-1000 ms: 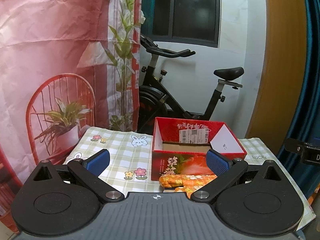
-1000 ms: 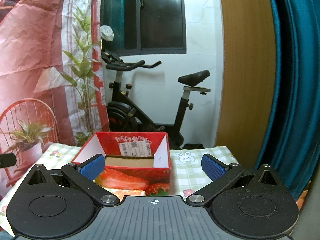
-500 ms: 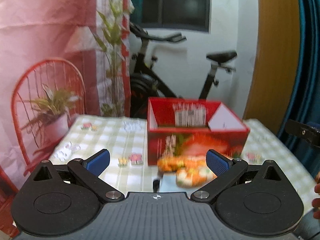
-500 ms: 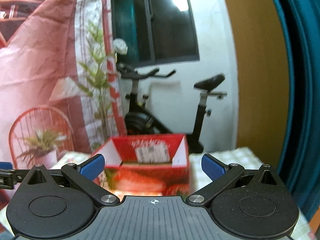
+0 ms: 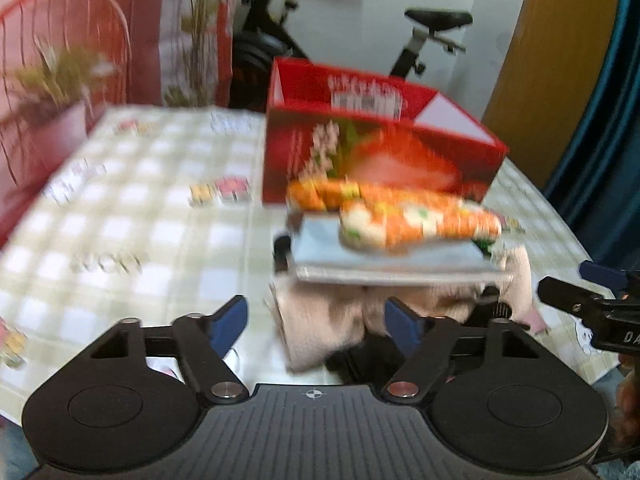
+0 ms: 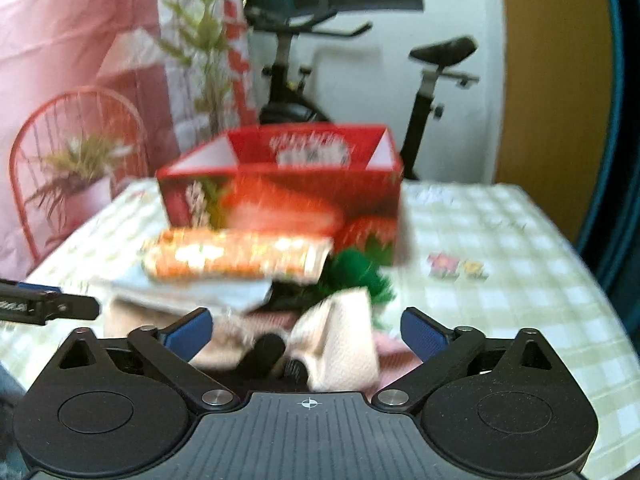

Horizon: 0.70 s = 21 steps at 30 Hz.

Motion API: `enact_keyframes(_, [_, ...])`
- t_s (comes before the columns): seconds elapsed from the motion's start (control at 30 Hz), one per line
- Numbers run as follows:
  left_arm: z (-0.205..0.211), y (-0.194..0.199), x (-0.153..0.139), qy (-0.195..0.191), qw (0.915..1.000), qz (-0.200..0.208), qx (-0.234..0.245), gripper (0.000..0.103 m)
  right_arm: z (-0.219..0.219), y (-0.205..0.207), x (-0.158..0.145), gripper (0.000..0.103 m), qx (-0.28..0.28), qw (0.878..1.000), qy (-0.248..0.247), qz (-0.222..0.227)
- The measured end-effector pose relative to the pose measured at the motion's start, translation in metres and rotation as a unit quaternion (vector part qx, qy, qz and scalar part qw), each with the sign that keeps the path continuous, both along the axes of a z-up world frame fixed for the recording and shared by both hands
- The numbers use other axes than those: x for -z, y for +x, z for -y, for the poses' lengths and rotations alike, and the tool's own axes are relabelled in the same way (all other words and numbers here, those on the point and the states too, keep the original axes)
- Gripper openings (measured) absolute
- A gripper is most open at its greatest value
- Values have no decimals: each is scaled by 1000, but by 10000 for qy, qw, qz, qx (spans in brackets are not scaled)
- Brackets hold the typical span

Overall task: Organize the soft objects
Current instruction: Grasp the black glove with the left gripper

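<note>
Left wrist view shows the tabletop (image 5: 120,208) under a checked cloth, and on it the open red box (image 5: 372,152), which looks like the place for the soft things. In front of the box lies a mixed pile: a grey flat piece (image 5: 384,256) with an orange patterned cloth (image 5: 412,216) on top, a beige towel (image 5: 320,320) below at the near edge, and something green (image 6: 356,276) beside it; blur hides the finer details. The left claw (image 5: 316,326) has been closing its jaws and is now half open, with a fold of the beige towel between the pads but not yet pinched. The right claw (image 6: 306,328) has also narrowed a little and is wide, around another beige fold, not pressing. I judge the step is the approach for a first grasp. To do it well, each claw should go low enough to take only the towel, close firmly, and lift slowly so the upper pieces do not slide off.
</note>
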<state>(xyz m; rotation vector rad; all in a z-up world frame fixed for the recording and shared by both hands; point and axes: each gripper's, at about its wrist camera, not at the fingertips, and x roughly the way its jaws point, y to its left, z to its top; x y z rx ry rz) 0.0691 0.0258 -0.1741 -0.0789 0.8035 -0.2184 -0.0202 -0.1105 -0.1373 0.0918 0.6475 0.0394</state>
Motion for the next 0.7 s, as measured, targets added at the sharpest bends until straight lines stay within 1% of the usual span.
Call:
enact_keyframes(0.03, [1,2,8,-29,9999,-82,62,67,-1,2,6,88,-70,9999,38,-104])
enact_keyframes(0.1, [5,4,18,-94,9995,-243,203,61,-4,5,15,79,-168,9995,38,-279])
enact_keyframes(0.13, [7,5,23,-122,9991,-304,274,60,-5,7,18,76,-216,9991,45,-352])
enact_keyframes(0.17, [10,6,28,-143,9986,-361,349,59,-7,10,21,76,-280,9987,58,-428])
enact_keyframes(0.23, [14,6,34,-171,9977,-452,480,59,-10,12,29,69,-384,9976,69,-565])
enact_keyframes(0.33, [18,8,42,-192,9961,-575,643,57,-11,15,36,62,-496,9959,108,-747])
enact_keyframes(0.43, [22,10,49,-190,9951,-618,754,54,-15,17,39,58,-630,9944,90,-845])
enact_keyframes(0.53, [22,11,52,-212,9952,-611,728,51,-19,19,42,55,-754,9926,59,-954])
enact_keyframes(0.57, [21,12,54,-261,9951,-628,716,48,-20,20,43,54,-790,9919,72,-996])
enact_keyframes(0.63, [19,12,56,-324,9946,-687,708,45,-20,20,44,49,-827,9907,115,-1077])
enact_keyframes(0.7, [19,12,55,-322,9941,-738,724,40,-19,19,45,48,-863,9900,166,-1105])
